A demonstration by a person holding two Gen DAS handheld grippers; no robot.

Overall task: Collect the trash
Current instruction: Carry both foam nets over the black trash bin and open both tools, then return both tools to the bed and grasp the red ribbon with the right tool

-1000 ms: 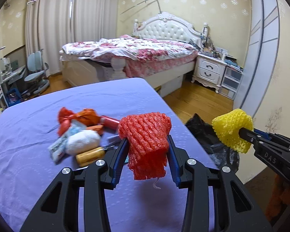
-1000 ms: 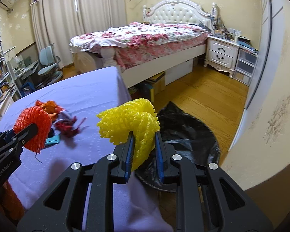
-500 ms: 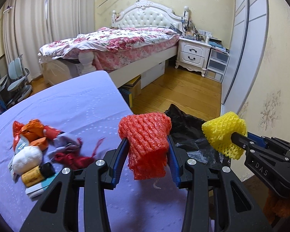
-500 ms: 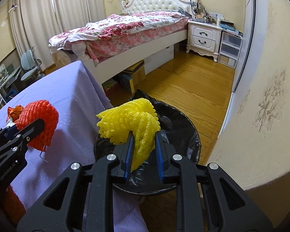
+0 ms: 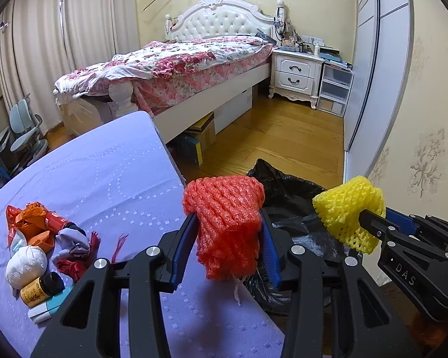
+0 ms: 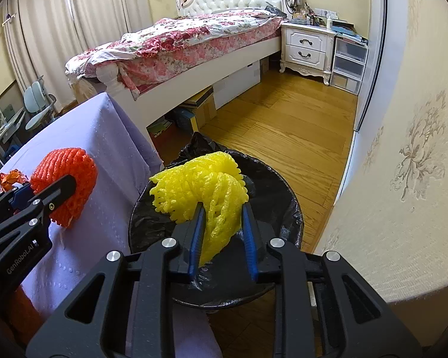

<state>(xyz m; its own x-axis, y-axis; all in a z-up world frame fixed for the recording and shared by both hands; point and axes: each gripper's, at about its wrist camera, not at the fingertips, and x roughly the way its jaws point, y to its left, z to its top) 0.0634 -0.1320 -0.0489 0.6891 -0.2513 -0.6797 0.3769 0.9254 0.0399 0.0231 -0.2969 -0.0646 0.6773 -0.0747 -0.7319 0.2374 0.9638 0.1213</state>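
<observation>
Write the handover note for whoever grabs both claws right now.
Left claw: opening, red foam net between its pads, at the purple table's edge, not clearly over the bin.
Right claw: opening, yellow foam net between its pads, above the black-lined bin.
Done: both nets lifted off the table.
Left: let both nets drop in, then fetch the pile of wrappers, white ball and small bottle on the table.

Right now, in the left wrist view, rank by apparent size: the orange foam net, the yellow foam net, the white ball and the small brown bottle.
1. Orange foam net, though it is nearest the camera.
2. Yellow foam net.
3. White ball.
4. Small brown bottle with yellow label, close to the ball, so that order is unsure.
</observation>
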